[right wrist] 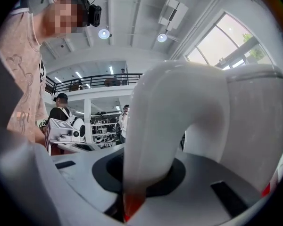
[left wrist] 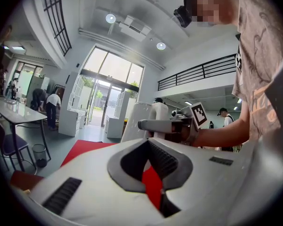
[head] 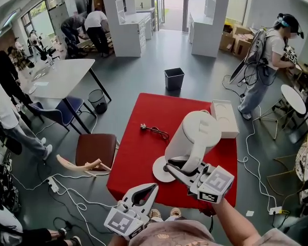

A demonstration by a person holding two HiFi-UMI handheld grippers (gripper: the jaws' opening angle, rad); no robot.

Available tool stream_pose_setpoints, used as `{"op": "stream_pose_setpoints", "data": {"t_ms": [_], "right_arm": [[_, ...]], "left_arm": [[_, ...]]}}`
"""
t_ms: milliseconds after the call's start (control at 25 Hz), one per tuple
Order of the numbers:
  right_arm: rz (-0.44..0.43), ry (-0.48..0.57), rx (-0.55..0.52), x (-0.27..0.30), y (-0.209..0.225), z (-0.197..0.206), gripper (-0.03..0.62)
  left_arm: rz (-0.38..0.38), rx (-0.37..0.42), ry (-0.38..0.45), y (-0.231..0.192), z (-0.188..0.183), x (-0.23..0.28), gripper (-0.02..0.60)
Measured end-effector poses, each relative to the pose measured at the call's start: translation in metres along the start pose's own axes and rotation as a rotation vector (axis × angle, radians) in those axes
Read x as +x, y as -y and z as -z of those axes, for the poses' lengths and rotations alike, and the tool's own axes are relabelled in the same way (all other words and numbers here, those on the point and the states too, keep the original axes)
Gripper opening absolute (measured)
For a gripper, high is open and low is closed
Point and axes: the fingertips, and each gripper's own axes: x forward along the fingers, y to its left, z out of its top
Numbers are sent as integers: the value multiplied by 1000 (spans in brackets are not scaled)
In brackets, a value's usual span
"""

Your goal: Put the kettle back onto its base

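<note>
Kettle handle (right wrist: 151,140) — between jaws, right gripper (head: 170,167)

White kettle (head: 197,132) tilted, gripped by handle; round white base (head: 160,170) flat on red table (head: 138,152), partly under kettle.

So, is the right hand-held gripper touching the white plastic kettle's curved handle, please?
Touching: the right gripper view shows the right hand-held gripper clamped on the kettle handle.
</note>
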Motion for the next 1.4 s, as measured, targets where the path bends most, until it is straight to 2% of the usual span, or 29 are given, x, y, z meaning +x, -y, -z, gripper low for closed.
{"op": "stream_pose_setpoints", "data": {"t_ms": [280,760,1200,1400], "right_arm": [[-30,-13,-10,16,6,9,67],[-83,-90,32,39,8,67,67],[-111,-139,80,53,-4,103,67],[-117,-156,60,60,-8,110,67]], "left_arm": [[-8,3,-1,-4,-6,0,-14],[-48,3,-28,-15,-3,-8,-14],[-96,4,-35,-25,-2,-23,-14],[-96,-1,-33,-30,0,-27,-14]]}}
